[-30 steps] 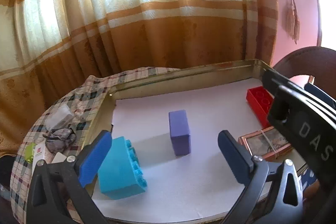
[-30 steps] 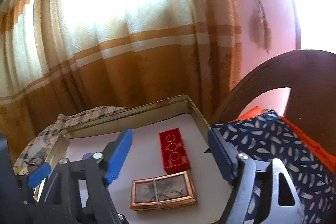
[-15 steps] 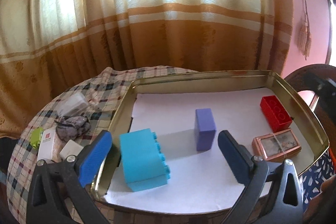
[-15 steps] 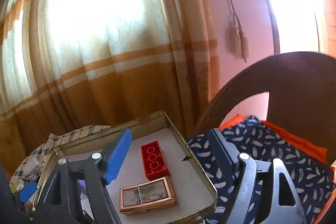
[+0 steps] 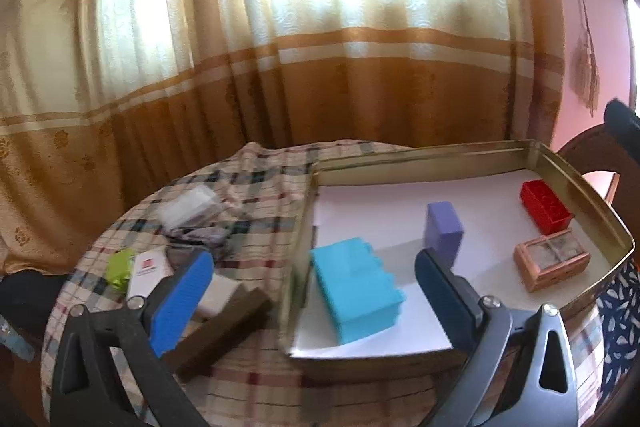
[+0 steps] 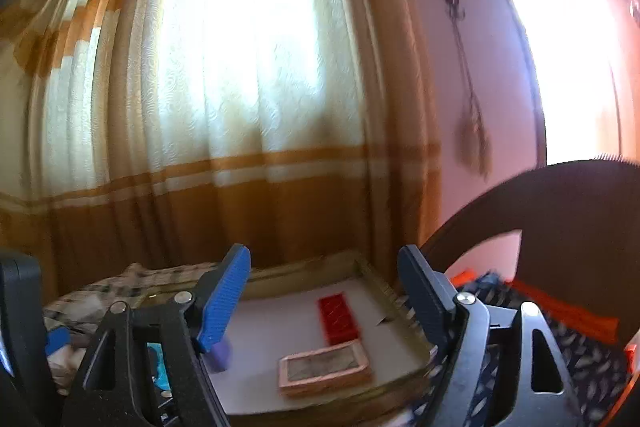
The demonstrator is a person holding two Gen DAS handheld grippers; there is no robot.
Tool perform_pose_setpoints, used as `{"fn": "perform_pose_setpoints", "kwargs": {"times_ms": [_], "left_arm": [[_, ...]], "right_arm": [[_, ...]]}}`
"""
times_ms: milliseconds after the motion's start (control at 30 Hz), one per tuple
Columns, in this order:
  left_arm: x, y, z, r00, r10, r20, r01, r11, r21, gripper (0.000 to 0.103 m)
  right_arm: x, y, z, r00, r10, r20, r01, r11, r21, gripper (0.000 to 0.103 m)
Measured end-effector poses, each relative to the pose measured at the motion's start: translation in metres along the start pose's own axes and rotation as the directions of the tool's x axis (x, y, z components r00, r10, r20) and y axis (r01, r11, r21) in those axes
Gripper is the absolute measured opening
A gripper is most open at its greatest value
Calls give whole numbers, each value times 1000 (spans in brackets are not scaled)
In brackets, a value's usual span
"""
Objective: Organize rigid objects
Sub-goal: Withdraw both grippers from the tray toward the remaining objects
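1. Left gripper [image 5: 312, 291] is standing wide open and empty, its blue pad over the checked cloth and its dark pad over the tray's near edge
2. Right gripper [image 6: 324, 303] is also holding nothing; its jaws are opening a little wider, with only air between them
3. Task items are all sitting inside the gold metal tray [image 5: 588, 187] on its white liner: turquoise brick [image 5: 356, 295] near the left wall, purple block [image 5: 444, 231] upright mid-tray, red brick [image 5: 546, 205] by the far right wall, copper-framed box [image 5: 552, 263] just in front of it
4. Outside the tray, on the cloth-covered tabletop [image 5: 256, 179], small clutter is lying: dark brown bar [image 5: 224, 327], white carton [image 5: 148, 271], green item [image 5: 120, 263]
5. Risk, as a judgement: the left gripper's dark finger is hanging close to the tray rim, so a low reach could be catching the rim and shifting the tray; the tall purple block could be tipping if nudged off-centre
6. Pose: left gripper is pitching moderately downward toward the tray; right gripper is pointing nearly level, looking mostly at the curtain [image 6: 240, 87], with the tray low in its view
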State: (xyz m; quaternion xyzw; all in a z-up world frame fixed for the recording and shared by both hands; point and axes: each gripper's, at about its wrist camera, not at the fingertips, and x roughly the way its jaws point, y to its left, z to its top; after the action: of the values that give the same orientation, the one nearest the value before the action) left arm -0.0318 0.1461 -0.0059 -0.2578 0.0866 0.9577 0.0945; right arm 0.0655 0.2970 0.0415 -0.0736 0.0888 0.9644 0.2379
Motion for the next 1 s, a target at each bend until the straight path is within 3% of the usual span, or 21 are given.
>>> {"fn": "perform_pose_setpoints", "kwargs": {"times_ms": [267,400,467,633,800,1000], "left_arm": [[-8,41,-7,999,33,19,-33,999,-33,102],[-6,71,-12,999,40,3,-40,994,-98,103],[-3,84,-14,998,50,-22,-53,989,-140,102],[2,110,-20,998,0,-64,-16,970,-242,103],[6,133,-27,995,-70,-69,41,934,-354,103],[9,168,-41,988,-106,-115,37,873,-487,102]], "right_arm": [[1,13,-18,990,72,-118,-51,984,168,80],[0,31,-32,980,94,-176,-68,987,146,80],[-5,38,-31,984,101,-147,-80,987,139,80],[-12,60,-38,978,117,-171,-103,991,88,83],[-32,83,-36,988,118,-100,-122,992,-30,83],[-38,97,-38,979,169,-117,-175,983,-49,83]]}}
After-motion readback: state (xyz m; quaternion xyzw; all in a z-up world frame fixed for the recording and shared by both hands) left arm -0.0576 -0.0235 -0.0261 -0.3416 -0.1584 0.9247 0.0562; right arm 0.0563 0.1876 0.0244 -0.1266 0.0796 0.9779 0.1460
